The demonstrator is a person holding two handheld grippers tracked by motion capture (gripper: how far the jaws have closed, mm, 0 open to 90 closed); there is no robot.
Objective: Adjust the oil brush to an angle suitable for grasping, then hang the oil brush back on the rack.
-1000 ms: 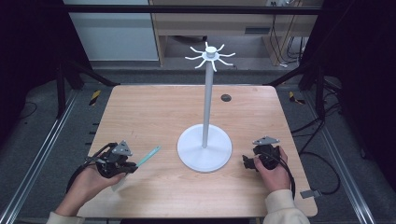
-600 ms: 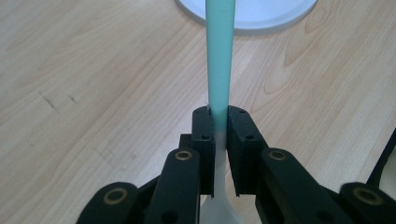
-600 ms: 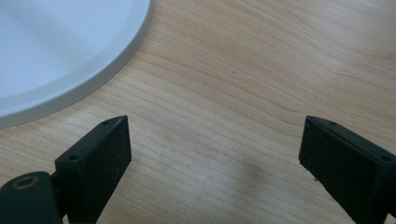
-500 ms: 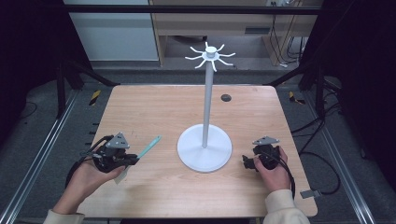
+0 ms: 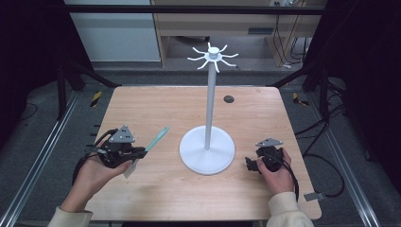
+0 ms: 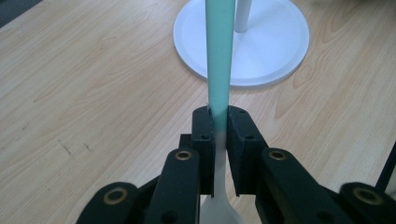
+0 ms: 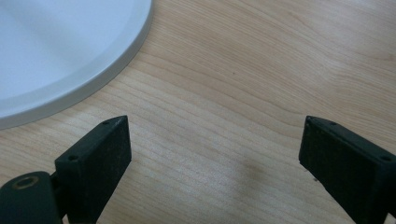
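I have the teal-and-white spatula (image 6: 219, 70) pinched in my left gripper (image 5: 137, 153) near the table's (image 5: 142, 104) left edge, its teal handle aimed toward the white hook stand (image 5: 208, 118) at mid-table. I judge this the carry step; next, the handle end must rise to a hook at the stand's top. My left hand (image 5: 92, 177) points it inward; my right gripper (image 7: 212, 163) rests gaping, empty, beside the stand's base.

Stand (image 5: 207, 150) on table (image 5: 156, 106), between both claws.
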